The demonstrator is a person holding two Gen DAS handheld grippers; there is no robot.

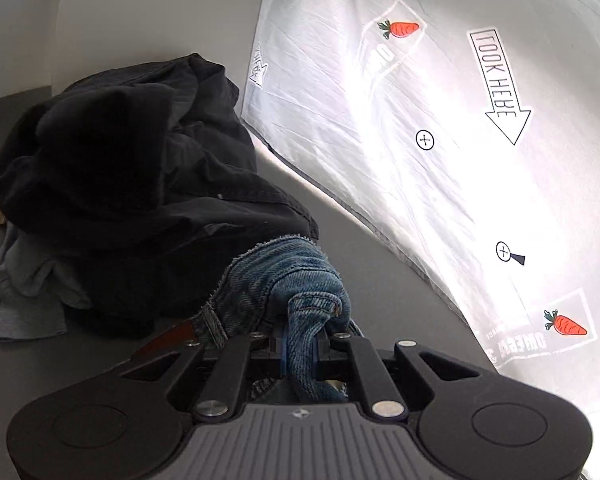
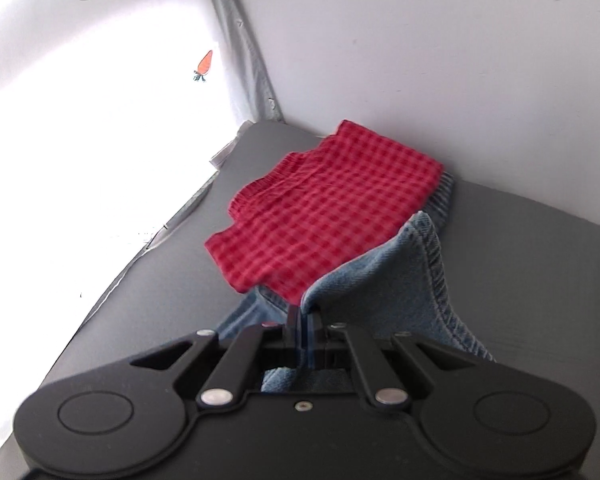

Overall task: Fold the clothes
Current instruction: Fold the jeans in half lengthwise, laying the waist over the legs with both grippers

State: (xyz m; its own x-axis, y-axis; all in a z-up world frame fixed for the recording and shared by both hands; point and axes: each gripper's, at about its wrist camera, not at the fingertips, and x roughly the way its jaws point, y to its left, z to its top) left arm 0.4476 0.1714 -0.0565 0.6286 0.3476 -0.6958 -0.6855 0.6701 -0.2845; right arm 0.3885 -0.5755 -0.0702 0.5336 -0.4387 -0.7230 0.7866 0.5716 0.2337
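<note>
1. Left wrist view: the left gripper [image 1: 300, 344] is clamped on a bunched fold of dark blue denim garment [image 1: 284, 280], lifted above the grey tabletop [image 1: 380, 248].
2. Just beyond it sits a heap of black crumpled clothes [image 1: 140, 168], beside a white printed sheet [image 1: 420, 100].
3. Right wrist view: the right gripper [image 2: 304, 324] pinches a light blue denim edge [image 2: 380, 280].
4. A folded red checked cloth [image 2: 324, 204] lies behind it on folded denim.
</note>
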